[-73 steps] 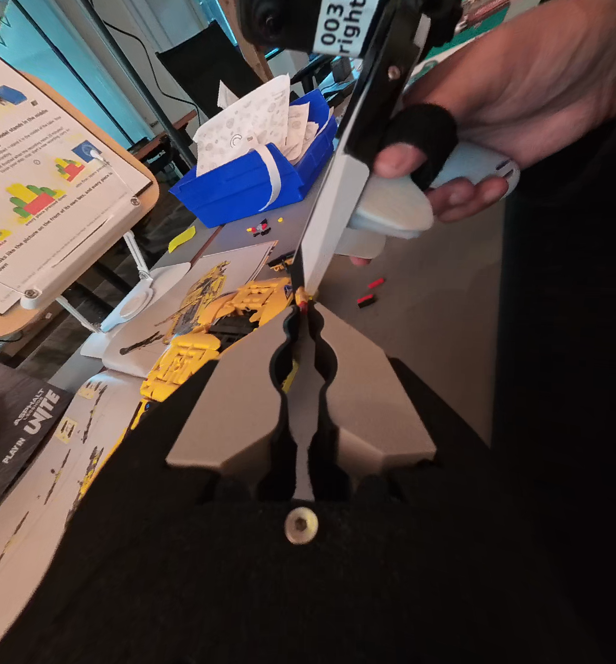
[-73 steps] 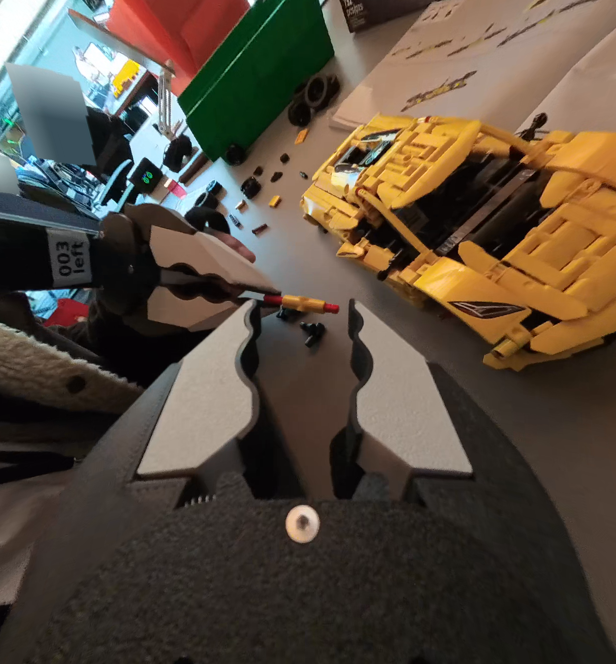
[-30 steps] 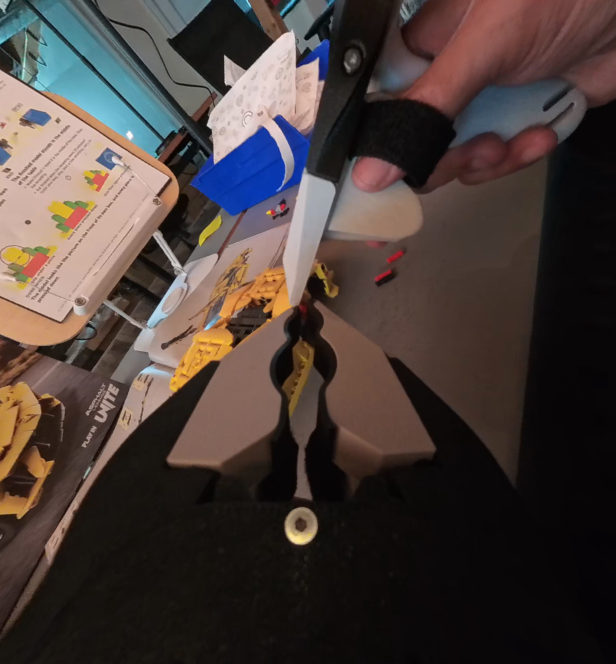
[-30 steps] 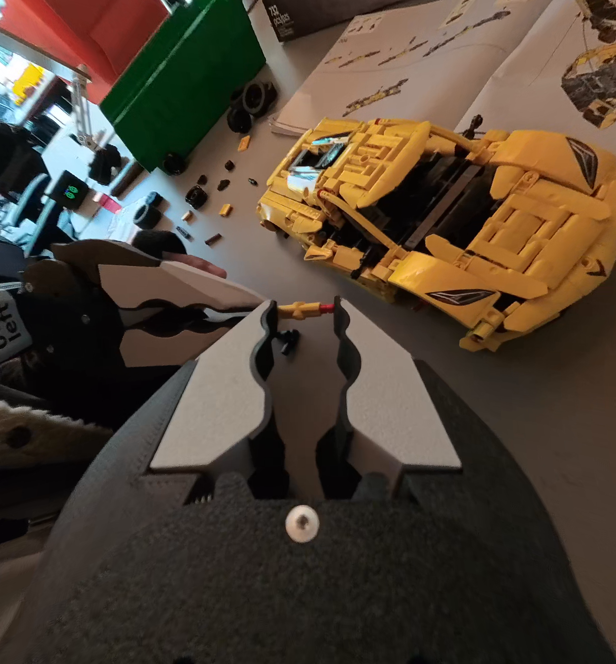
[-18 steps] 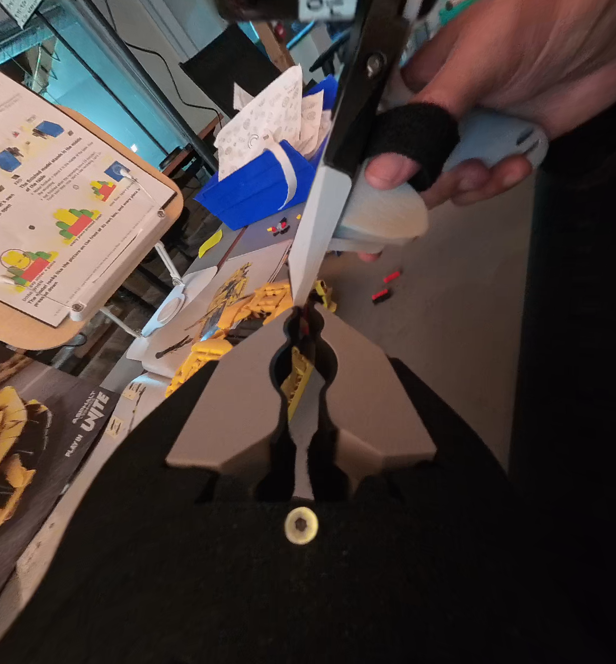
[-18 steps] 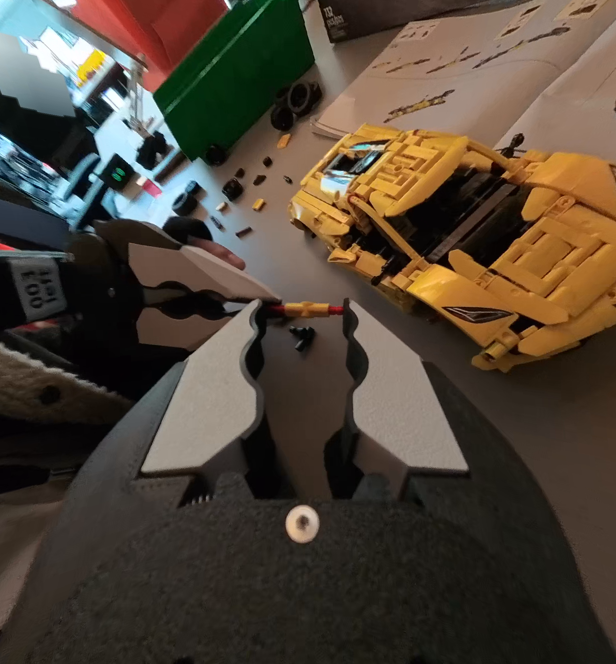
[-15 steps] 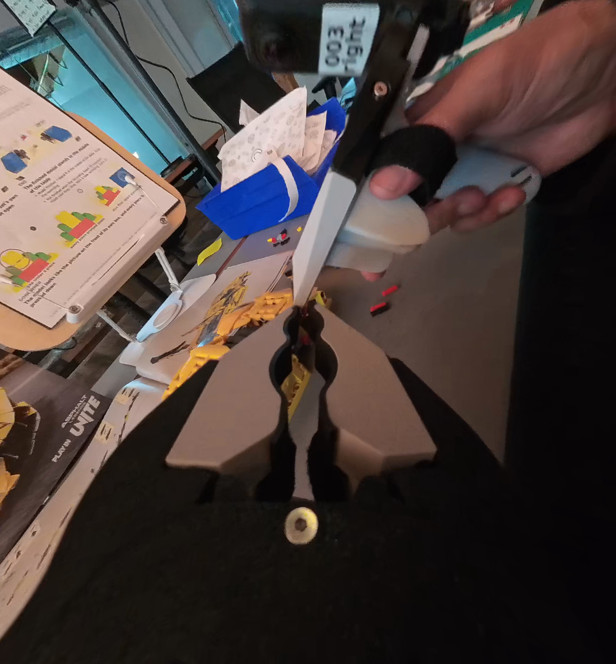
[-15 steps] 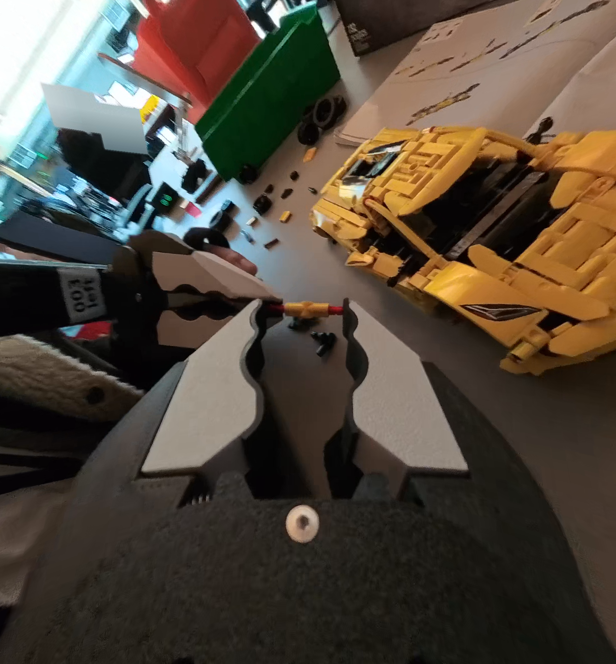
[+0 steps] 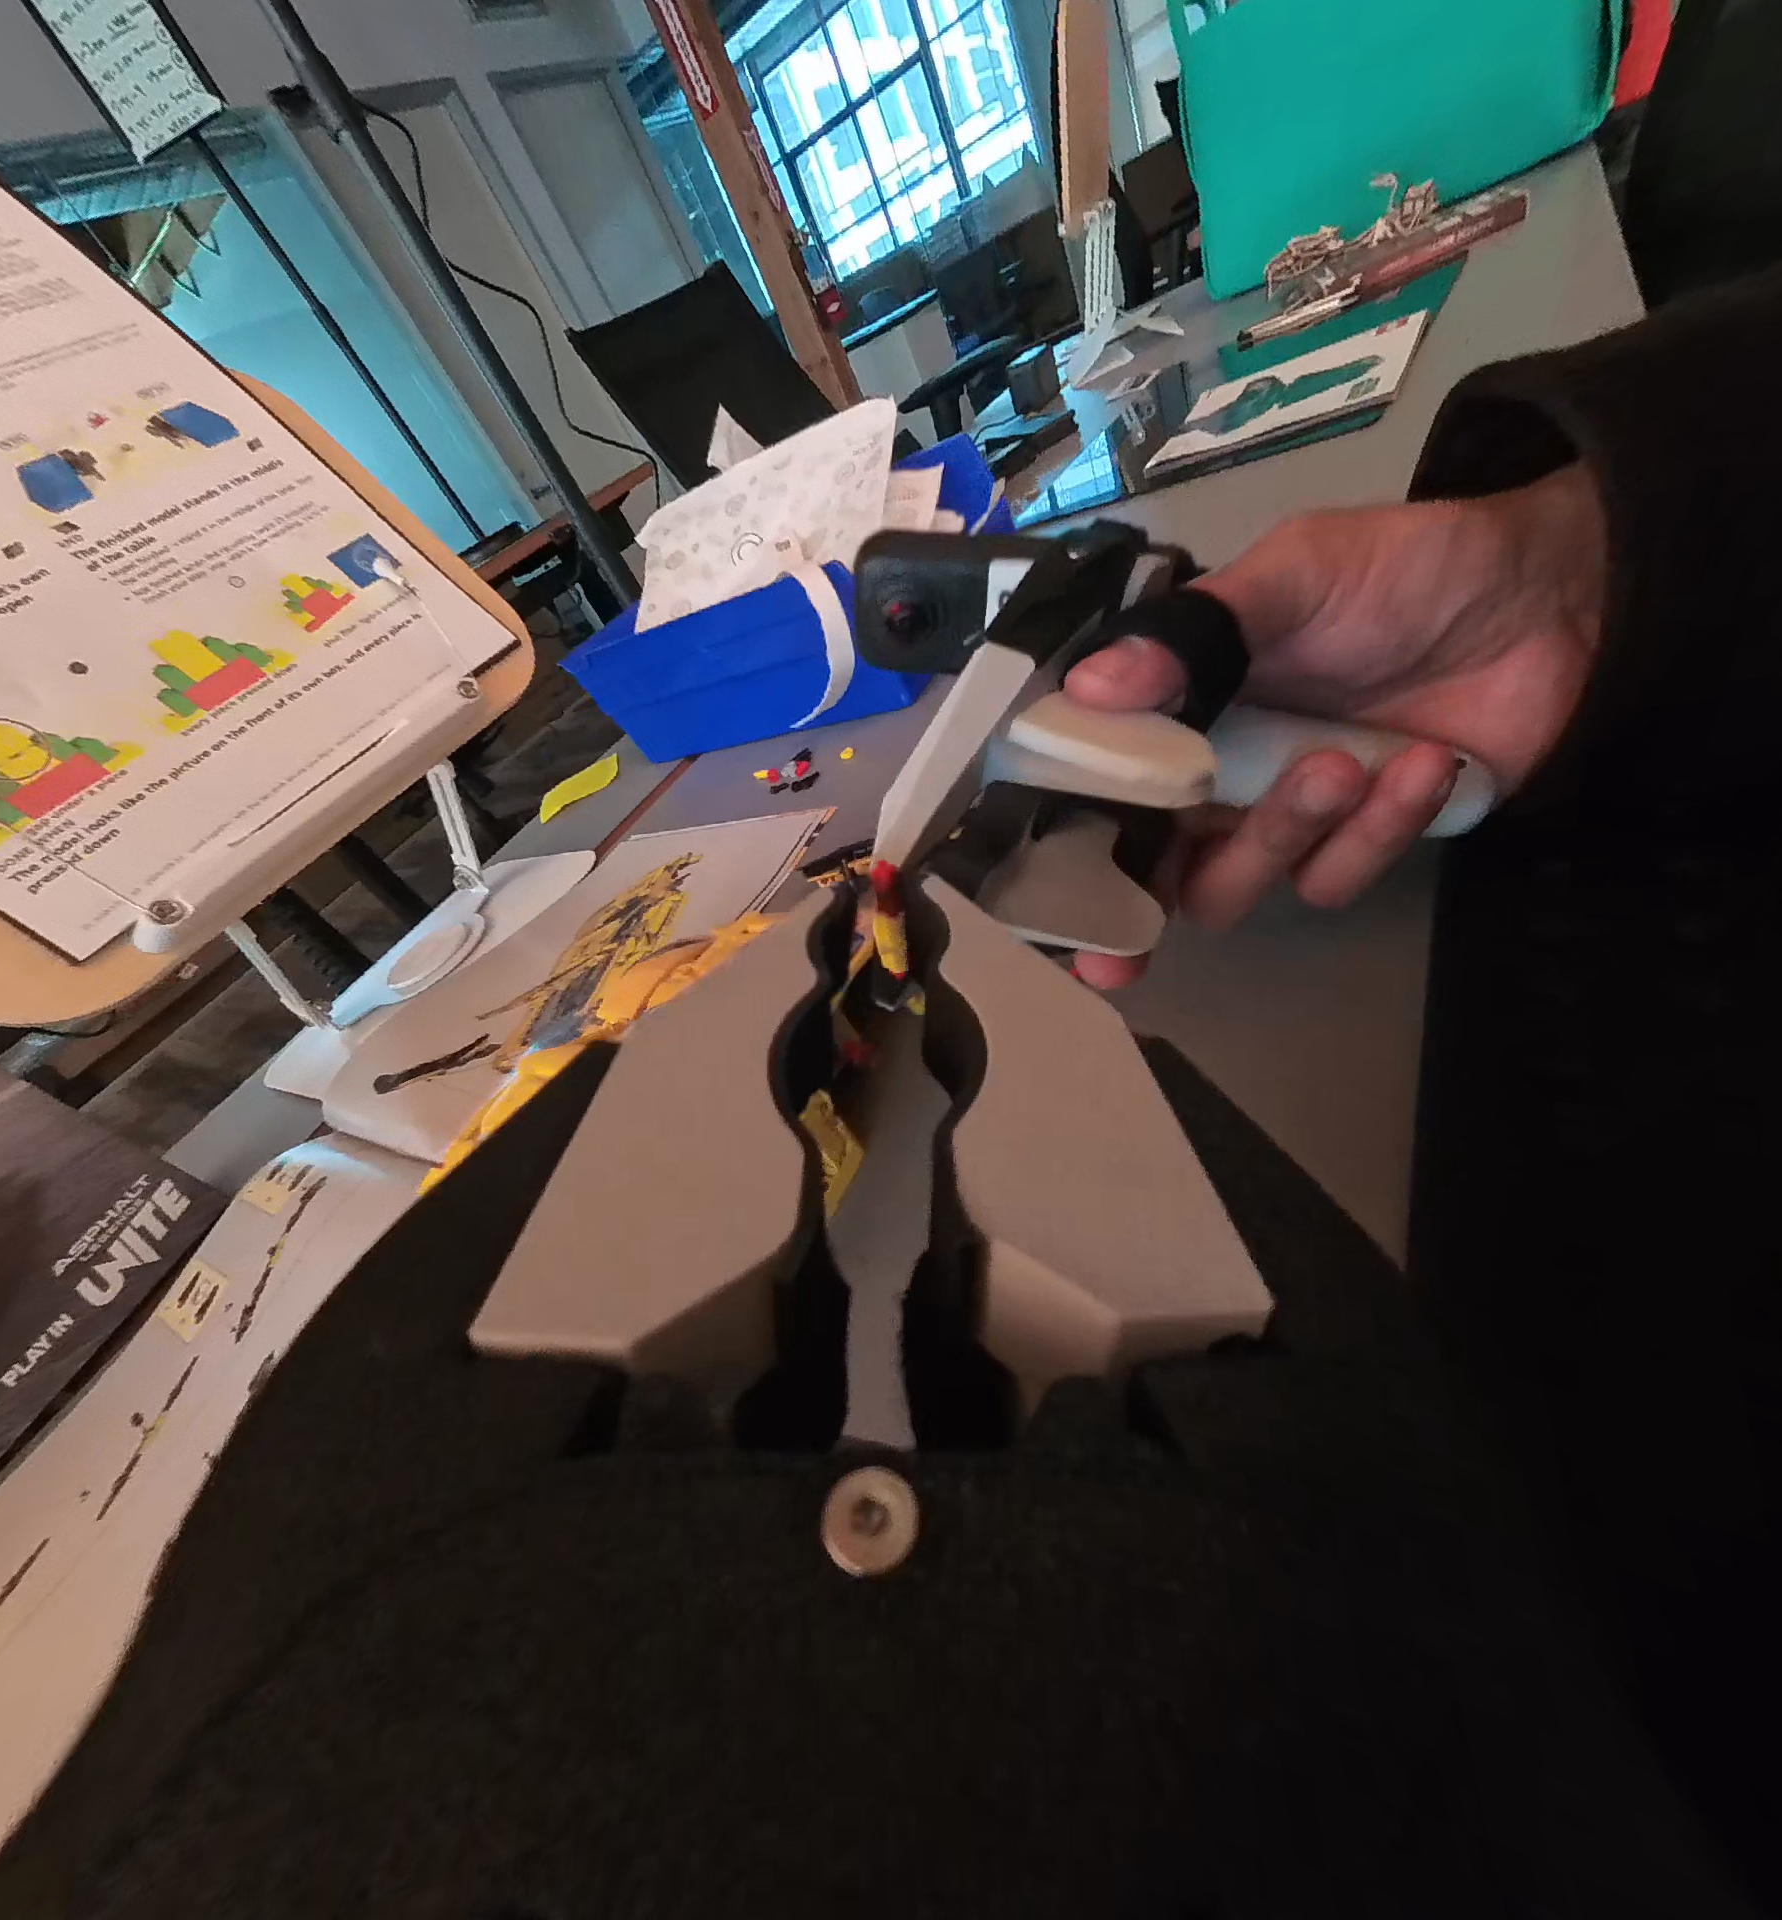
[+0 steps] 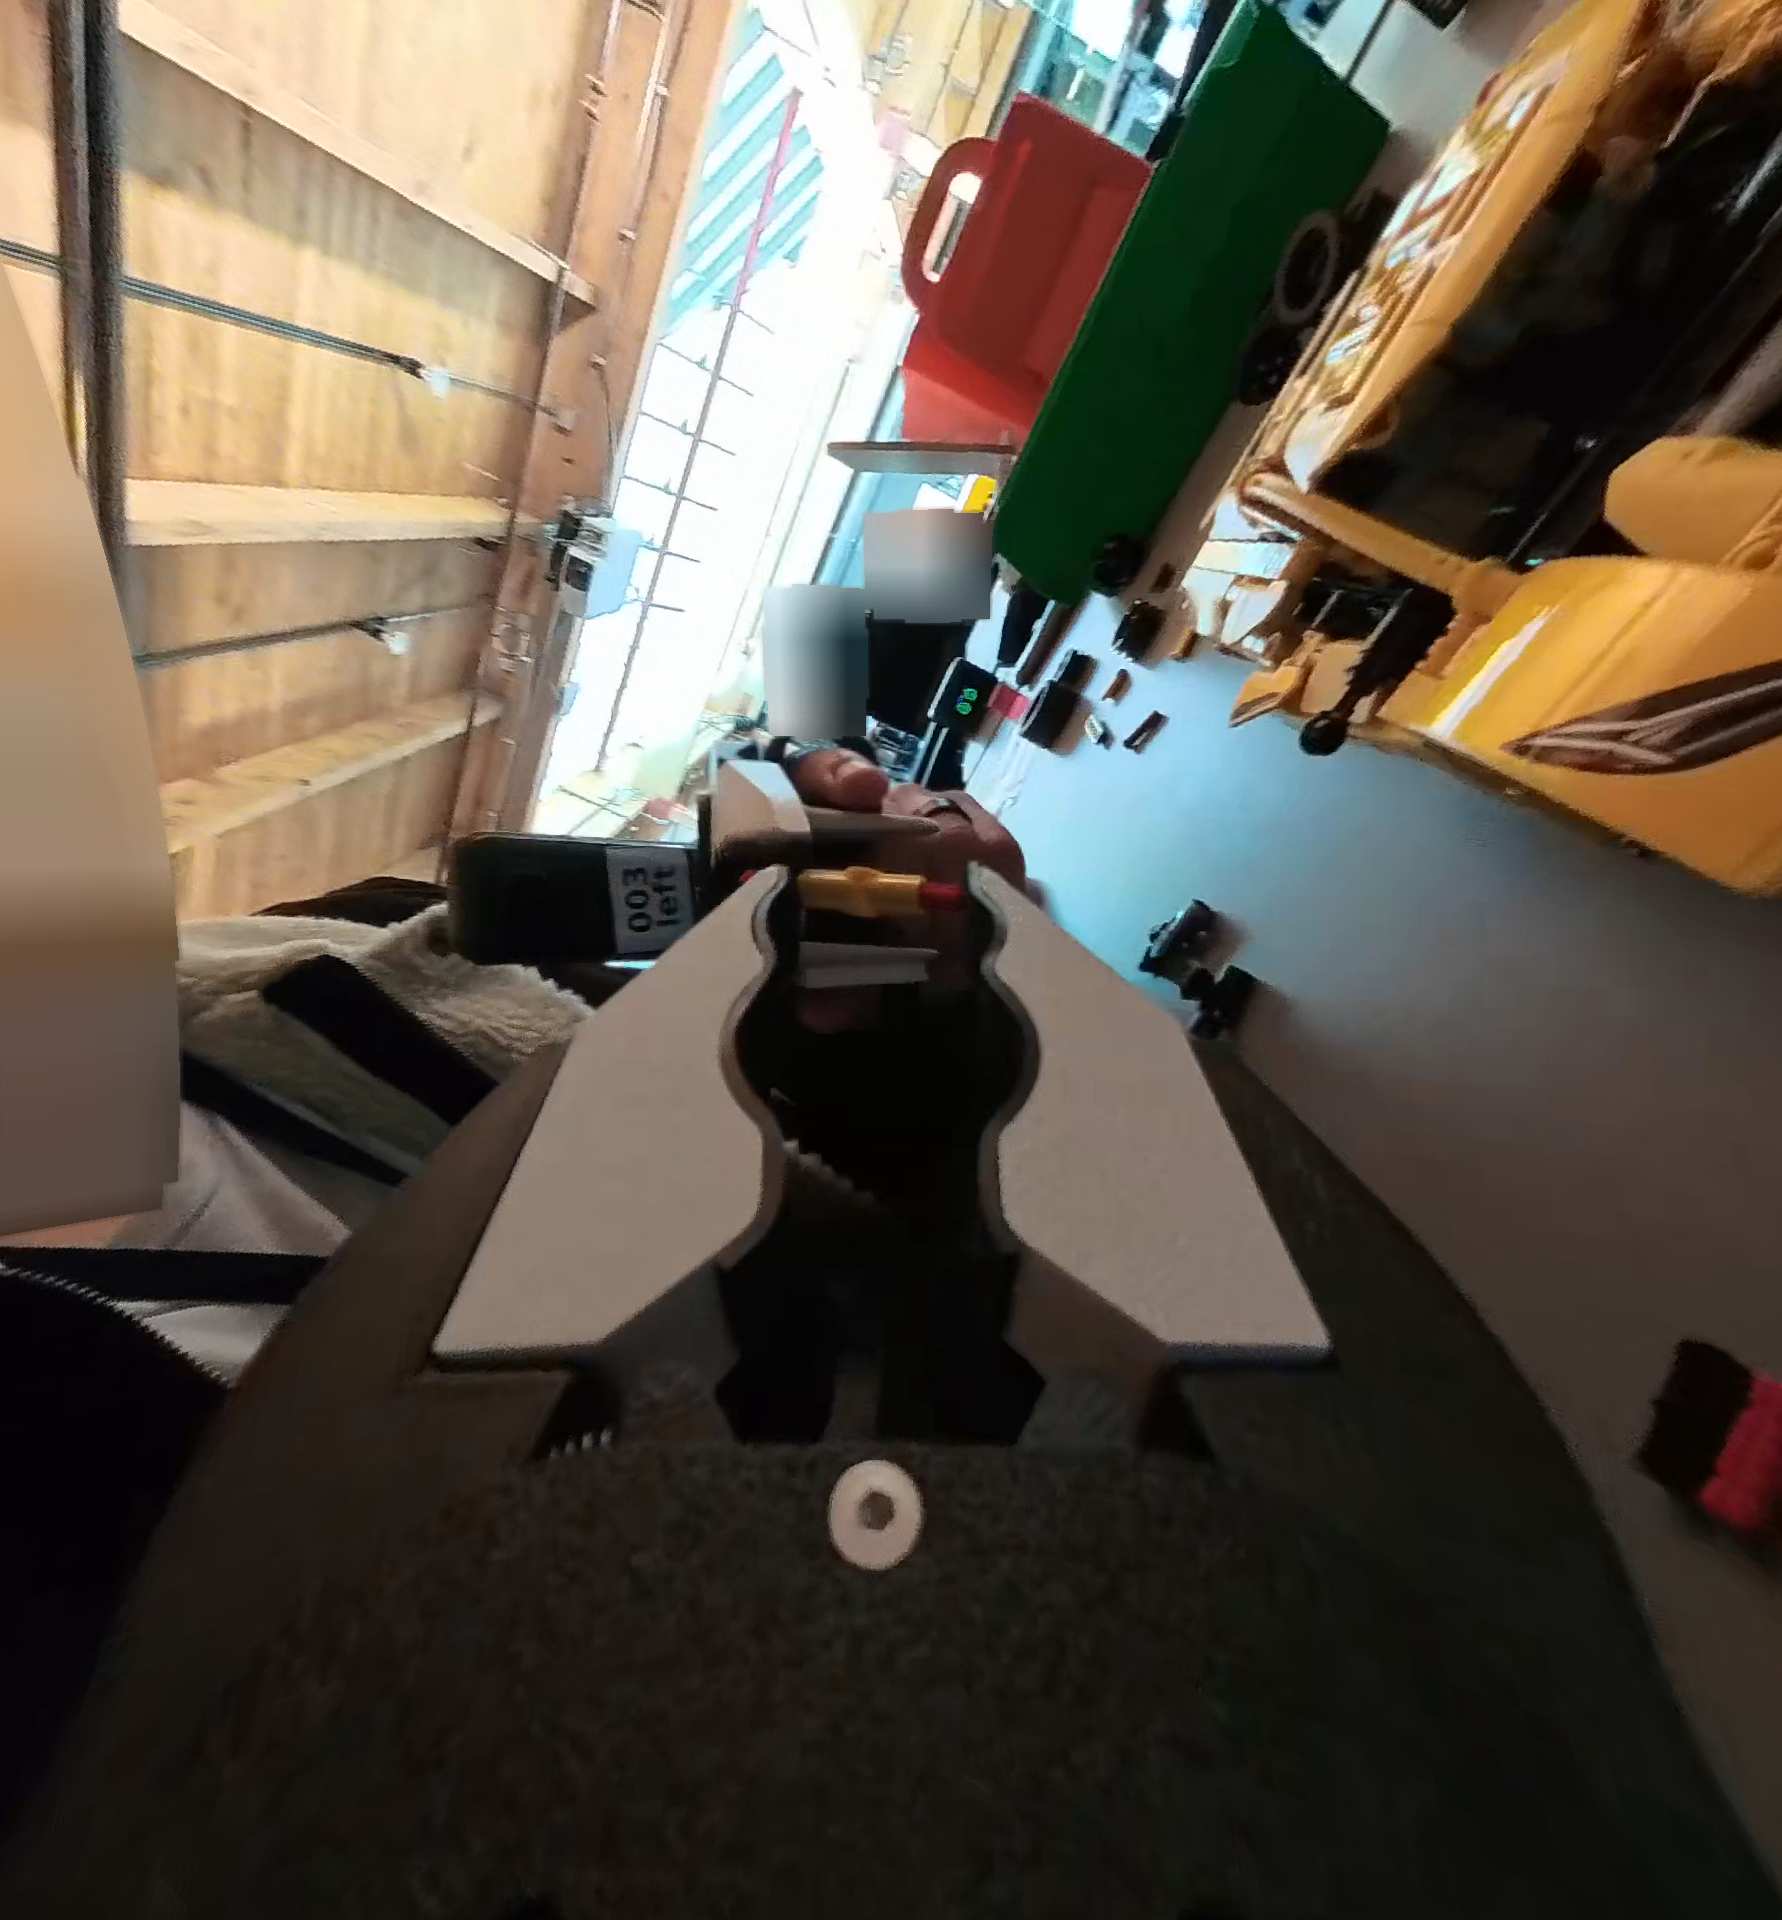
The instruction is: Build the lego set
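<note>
A short yellow axle piece with red ends point(image 10: 871, 888) spans the gap between my right gripper's point(image 10: 876, 894) fingertips, end to end. It looks gripped lengthwise. My left gripper point(image 9: 885, 909) is shut on the same piece point(image 9: 889, 930), which runs along its narrow gap. In the left wrist view the right gripper's upper finger point(image 9: 944, 748) touches the piece's red tip. In the right wrist view the left gripper's fingers point(image 10: 835, 821) lie above and below the piece. The yellow lego car point(image 10: 1593, 499) stands on the grey table behind, also partly seen in the left wrist view point(image 9: 648, 977).
Small black pieces point(image 10: 1193, 956) and a red-and-black piece point(image 10: 1739, 1455) lie on the table near my right gripper. A green bin point(image 10: 1178, 312) and loose black wheels point(image 10: 1302, 270) stand beyond the car. A blue bin of paper bags point(image 9: 741, 665), an open instruction booklet point(image 9: 679, 873) and an instruction board point(image 9: 139, 623) are ahead.
My right gripper has tilted sharply and its fingers have narrowed onto the ends of the axle piece. My left gripper still holds the piece and has shifted slightly.
</note>
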A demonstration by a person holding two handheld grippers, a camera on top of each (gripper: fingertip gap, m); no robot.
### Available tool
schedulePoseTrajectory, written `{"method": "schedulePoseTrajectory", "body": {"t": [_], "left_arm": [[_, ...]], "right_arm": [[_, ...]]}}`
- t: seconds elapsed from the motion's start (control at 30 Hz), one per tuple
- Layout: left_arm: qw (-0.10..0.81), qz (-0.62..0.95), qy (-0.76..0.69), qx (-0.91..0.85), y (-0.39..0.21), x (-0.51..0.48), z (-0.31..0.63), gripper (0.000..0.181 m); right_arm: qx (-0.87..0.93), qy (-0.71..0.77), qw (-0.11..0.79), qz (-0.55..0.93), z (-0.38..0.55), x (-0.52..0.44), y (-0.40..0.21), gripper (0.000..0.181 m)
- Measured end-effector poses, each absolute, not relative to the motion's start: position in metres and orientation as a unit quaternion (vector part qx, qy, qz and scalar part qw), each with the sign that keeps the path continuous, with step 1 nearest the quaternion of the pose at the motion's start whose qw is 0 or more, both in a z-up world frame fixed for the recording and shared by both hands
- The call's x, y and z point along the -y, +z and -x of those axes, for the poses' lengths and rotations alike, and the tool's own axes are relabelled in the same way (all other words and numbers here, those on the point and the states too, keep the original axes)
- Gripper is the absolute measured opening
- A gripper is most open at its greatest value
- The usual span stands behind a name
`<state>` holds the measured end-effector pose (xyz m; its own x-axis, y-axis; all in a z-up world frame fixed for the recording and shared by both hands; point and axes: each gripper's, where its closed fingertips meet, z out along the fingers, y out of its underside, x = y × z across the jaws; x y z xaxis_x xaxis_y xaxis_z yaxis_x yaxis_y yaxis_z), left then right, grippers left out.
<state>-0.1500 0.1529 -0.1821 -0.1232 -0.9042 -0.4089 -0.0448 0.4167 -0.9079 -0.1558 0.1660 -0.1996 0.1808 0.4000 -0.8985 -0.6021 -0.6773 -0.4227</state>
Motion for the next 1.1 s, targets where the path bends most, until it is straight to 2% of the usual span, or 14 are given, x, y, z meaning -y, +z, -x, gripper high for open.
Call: {"method": "schedulePoseTrajectory", "body": {"t": [0.23, 0.6, 0.67, 0.73, 0.83, 0.87, 1.1], "left_arm": [[0.529, 0.372, -0.405, -0.646, -0.186, -0.148, 0.150, 0.015], [0.535, 0.365, -0.394, -0.652, -0.187, -0.149, 0.150, 0.006], [0.535, 0.365, -0.383, -0.659, -0.190, -0.150, 0.150, 0.006], [0.535, 0.363, -0.374, -0.665, -0.193, -0.149, 0.149, 0.006], [0.539, 0.356, -0.361, -0.673, -0.195, -0.148, 0.148, 0.006], [0.540, 0.353, -0.361, -0.673, -0.195, -0.148, 0.148, 0.006], [0.543, 0.347, -0.362, -0.673, -0.193, -0.146, 0.148, 0.006]], "right_arm": [[-0.072, 0.708, 0.383, 0.589, 0.157, -0.159, -0.178, 0.031], [-0.064, 0.666, 0.380, 0.639, 0.166, -0.163, -0.194, 0.032], [-0.053, 0.663, 0.389, 0.638, 0.169, -0.162, -0.191, 0.048], [-0.043, 0.654, 0.390, 0.646, 0.172, -0.161, -0.192, 0.054], [-0.036, 0.634, 0.393, 0.665, 0.175, -0.162, -0.196, 0.053], [-0.035, 0.627, 0.393, 0.672, 0.176, -0.163, -0.198, 0.046], [-0.042, 0.650, 0.383, 0.655, 0.174, -0.161, -0.195, 0.046]]}}
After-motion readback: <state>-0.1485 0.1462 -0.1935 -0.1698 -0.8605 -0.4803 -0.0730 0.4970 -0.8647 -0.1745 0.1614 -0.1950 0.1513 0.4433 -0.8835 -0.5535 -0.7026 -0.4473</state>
